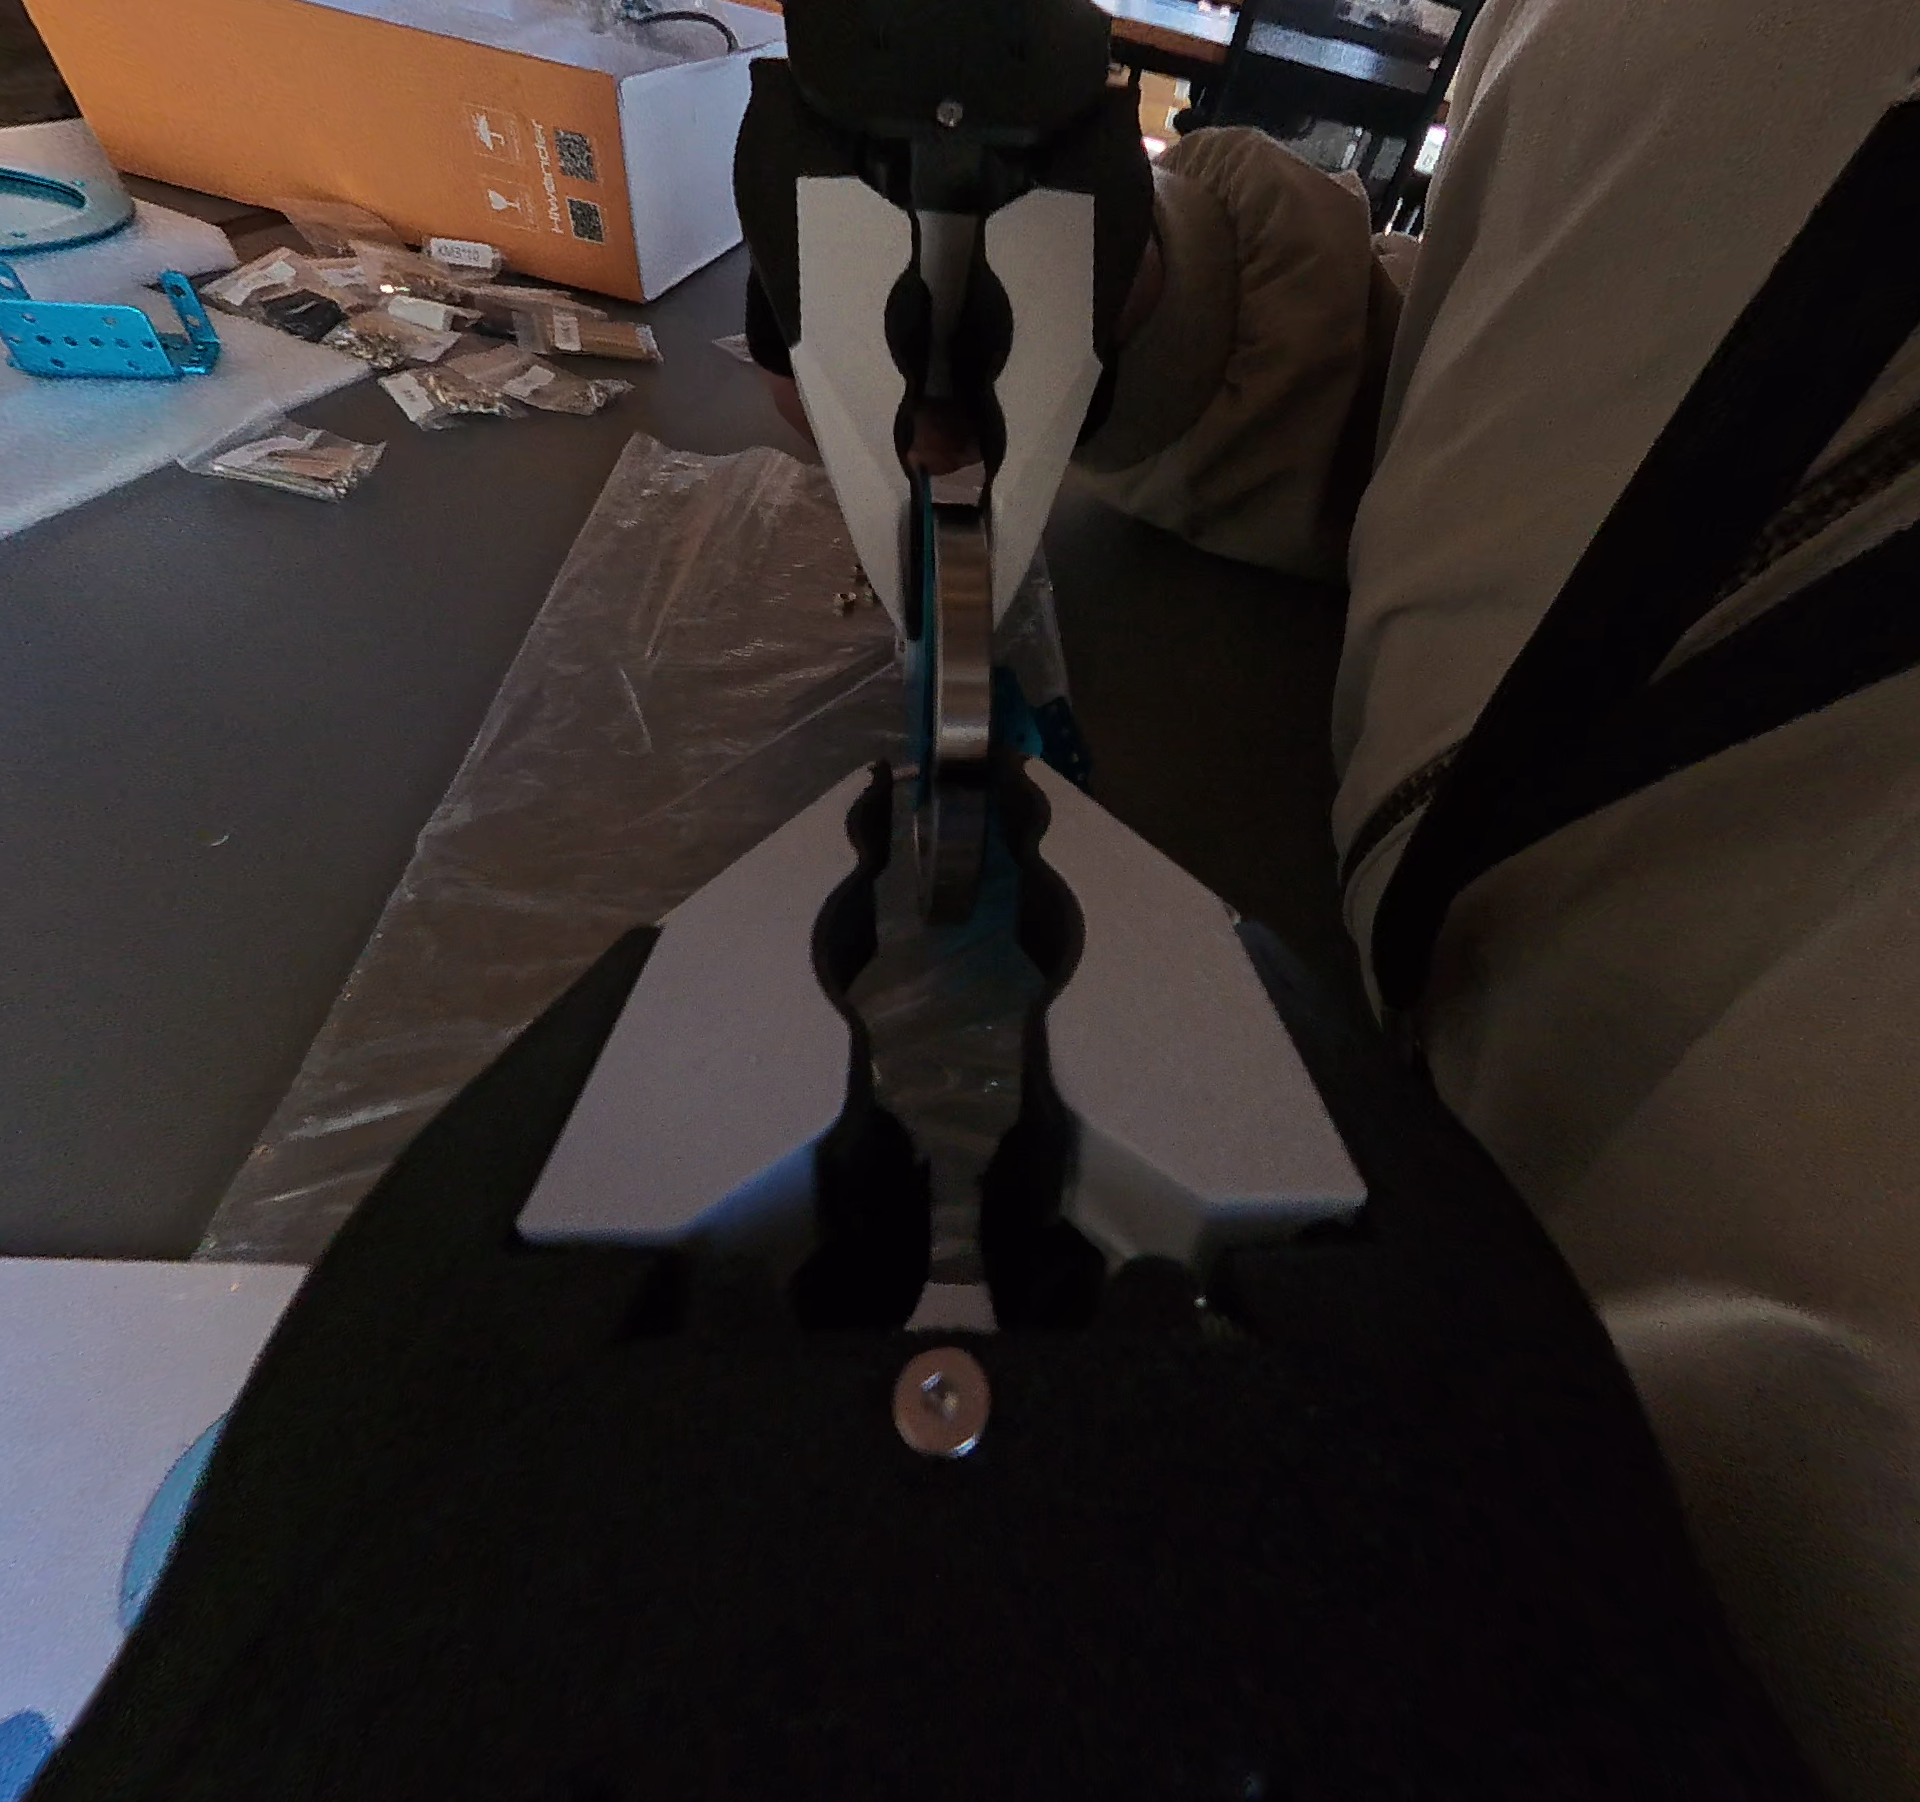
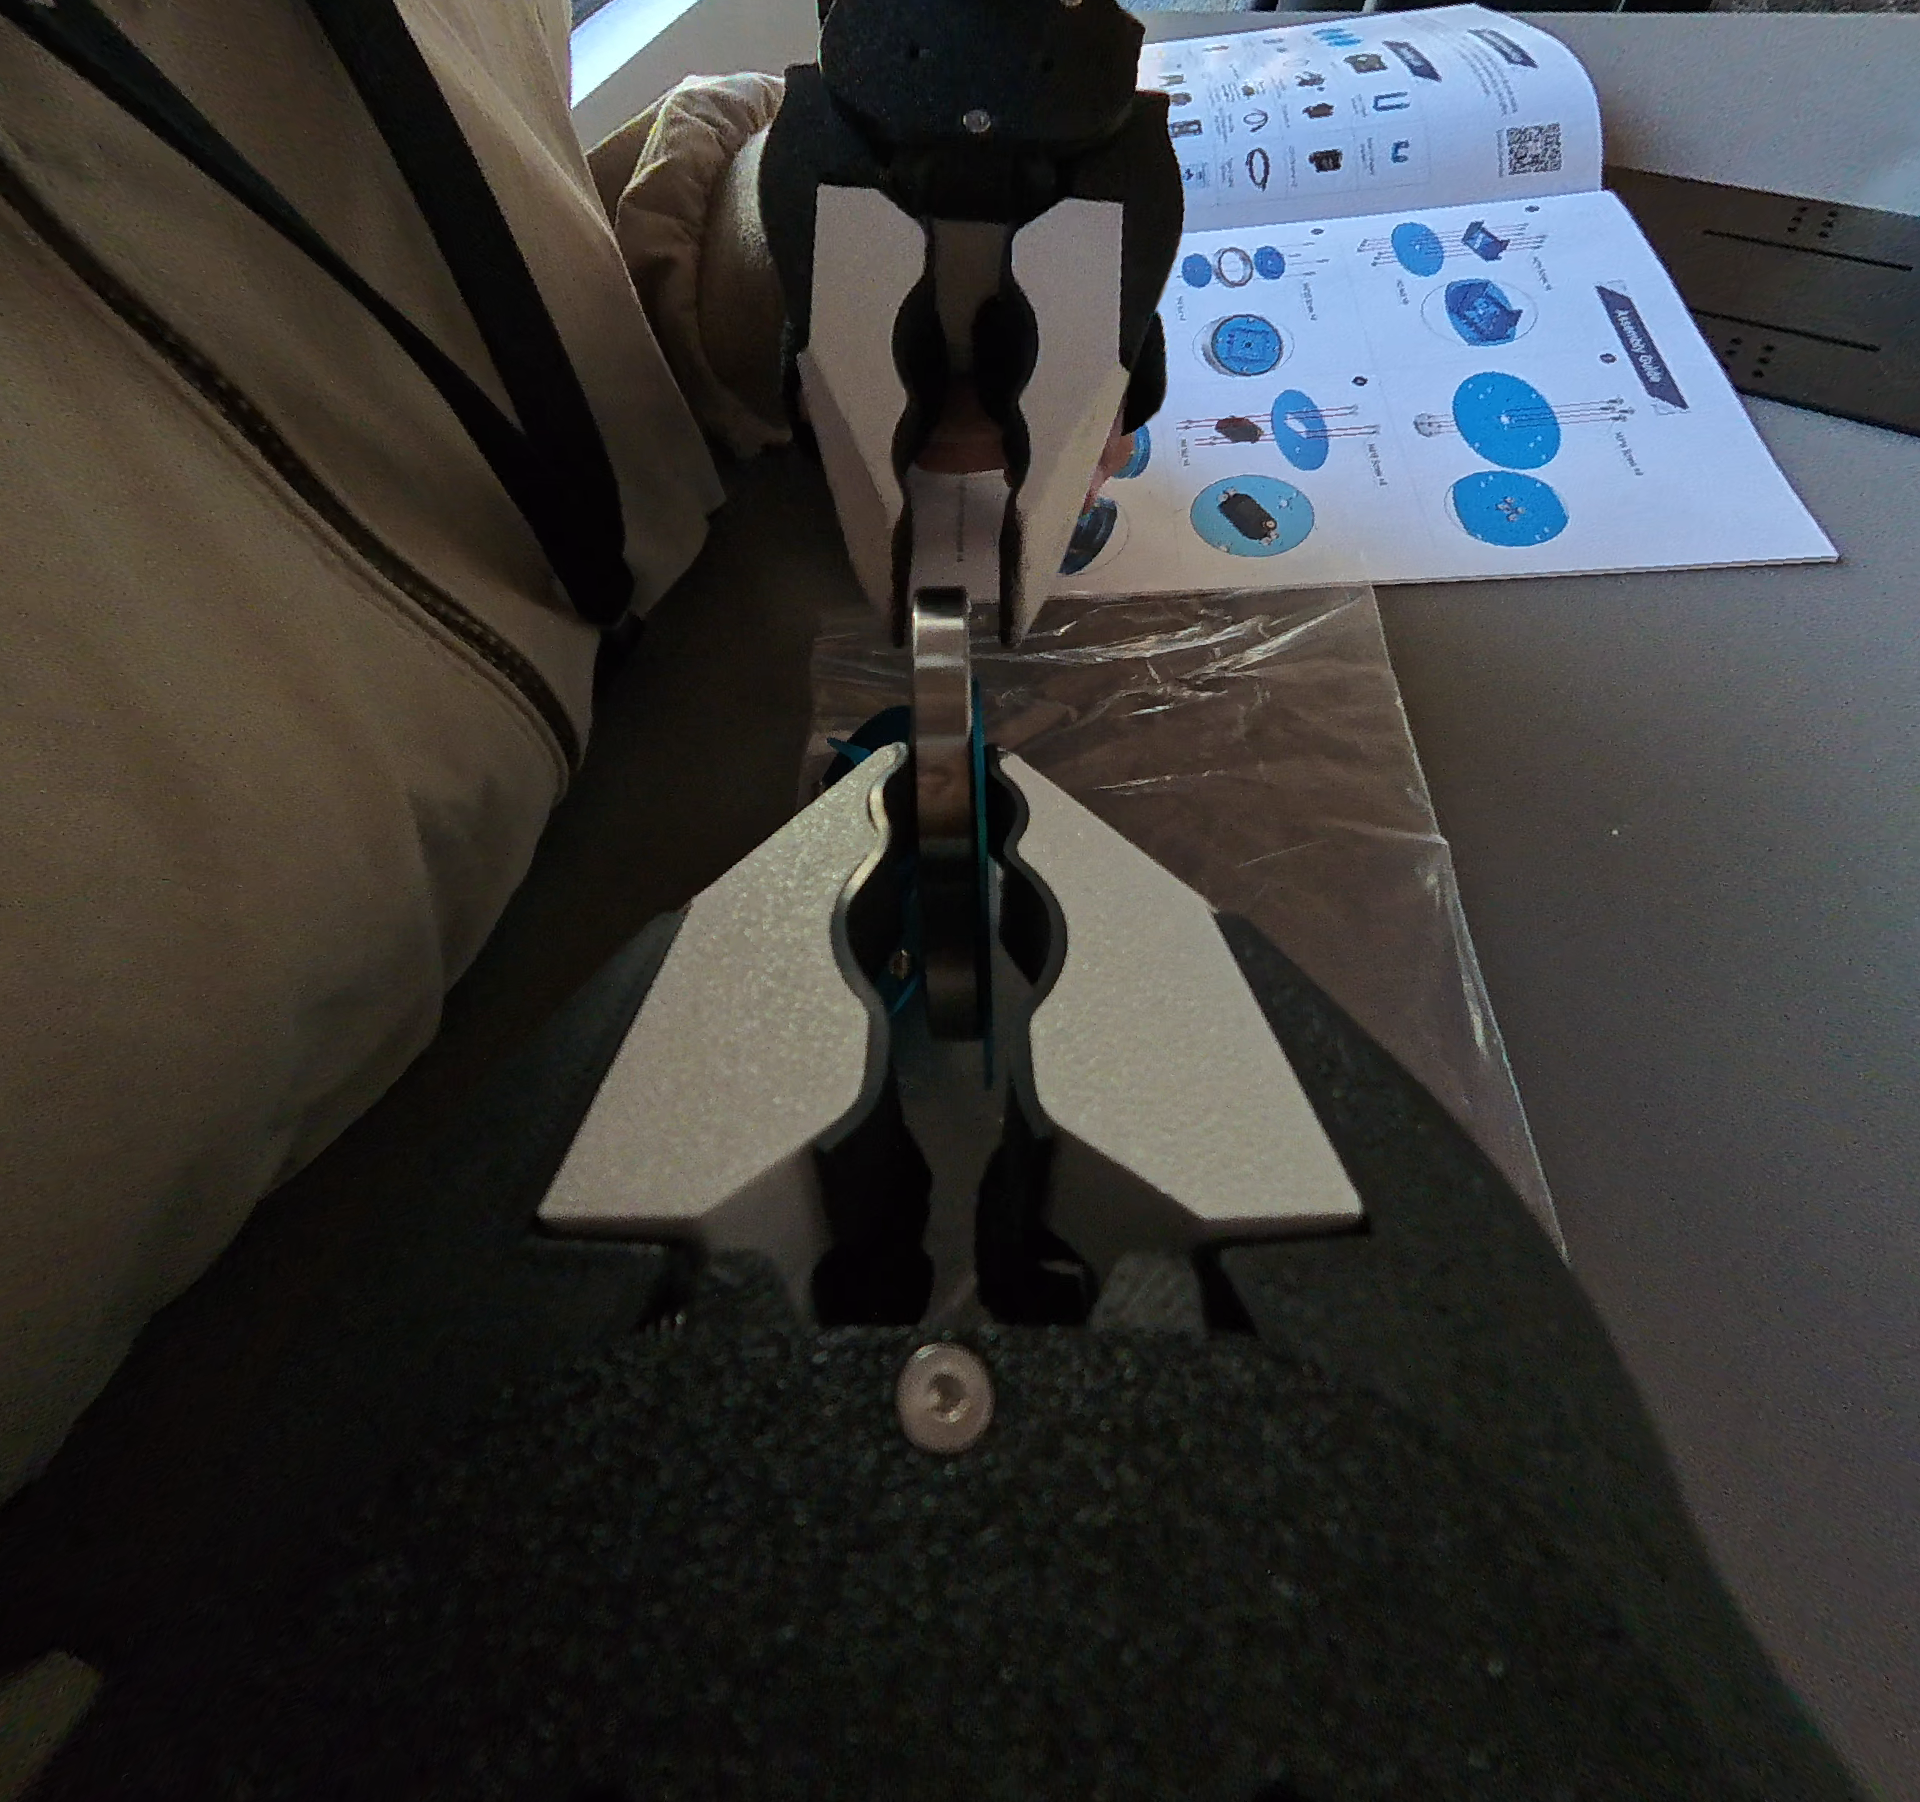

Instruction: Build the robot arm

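Grippers face each other tip to tip. Left gripper [image 1: 951, 817] and right gripper [image 2: 945, 796] both clamp one silver ring [image 1: 961, 651] backed by a blue plate [image 1: 920, 547], edge-on above plastic sheet [image 1: 644, 734]. Booklet [image 2: 1455, 350] lies at 2 o'clock in the right wrist view.

A: Item count?
B: Two claws [image 1: 951, 786] [image 2: 940, 776], one metal ring [image 1: 961, 630], one orange box [image 1: 343, 90], one open booklet [image 2: 1455, 318], one plastic sheet [image 1: 644, 713].
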The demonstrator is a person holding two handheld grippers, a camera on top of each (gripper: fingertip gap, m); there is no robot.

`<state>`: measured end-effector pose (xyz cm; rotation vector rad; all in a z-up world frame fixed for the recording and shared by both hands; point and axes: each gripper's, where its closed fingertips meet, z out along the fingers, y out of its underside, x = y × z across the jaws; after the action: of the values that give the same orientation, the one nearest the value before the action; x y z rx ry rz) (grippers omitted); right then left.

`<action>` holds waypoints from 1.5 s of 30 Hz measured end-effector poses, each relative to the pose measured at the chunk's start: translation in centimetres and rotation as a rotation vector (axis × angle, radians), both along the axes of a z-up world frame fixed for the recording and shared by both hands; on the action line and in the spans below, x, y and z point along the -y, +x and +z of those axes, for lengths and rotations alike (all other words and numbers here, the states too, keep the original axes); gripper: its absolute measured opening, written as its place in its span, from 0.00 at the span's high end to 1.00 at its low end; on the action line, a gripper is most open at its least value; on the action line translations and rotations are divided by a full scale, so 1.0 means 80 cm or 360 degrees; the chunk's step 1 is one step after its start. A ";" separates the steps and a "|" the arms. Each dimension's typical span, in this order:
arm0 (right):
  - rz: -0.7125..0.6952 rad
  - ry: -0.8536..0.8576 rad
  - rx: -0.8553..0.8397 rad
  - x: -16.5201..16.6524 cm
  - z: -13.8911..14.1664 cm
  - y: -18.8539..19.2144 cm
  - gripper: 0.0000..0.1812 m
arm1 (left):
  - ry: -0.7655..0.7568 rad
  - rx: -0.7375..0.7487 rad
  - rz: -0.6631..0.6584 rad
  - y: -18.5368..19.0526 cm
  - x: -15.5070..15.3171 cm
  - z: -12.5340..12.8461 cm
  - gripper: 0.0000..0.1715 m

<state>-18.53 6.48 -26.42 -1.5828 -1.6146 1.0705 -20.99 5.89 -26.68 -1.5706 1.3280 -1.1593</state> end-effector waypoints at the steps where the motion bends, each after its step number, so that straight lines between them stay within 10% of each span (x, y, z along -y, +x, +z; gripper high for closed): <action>1: 0.0003 0.0003 -0.0001 0.000 0.000 0.000 0.94 | 0.0009 -0.0028 -0.0010 0.002 0.001 -0.002 0.87; 32: -0.0310 -0.0238 -0.0234 -0.003 0.021 0.042 0.82 | 0.0141 -0.0231 -0.0119 0.021 0.013 -0.022 0.94; 45: -0.0492 -0.0445 0.0011 0.017 -0.028 0.068 0.81 | 0.0153 -0.0211 -0.0101 0.023 0.012 -0.020 0.94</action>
<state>-13.05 5.11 -28.67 -1.9439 -1.2093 1.1558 -19.12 4.91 -28.25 -1.5681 1.5071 -1.0279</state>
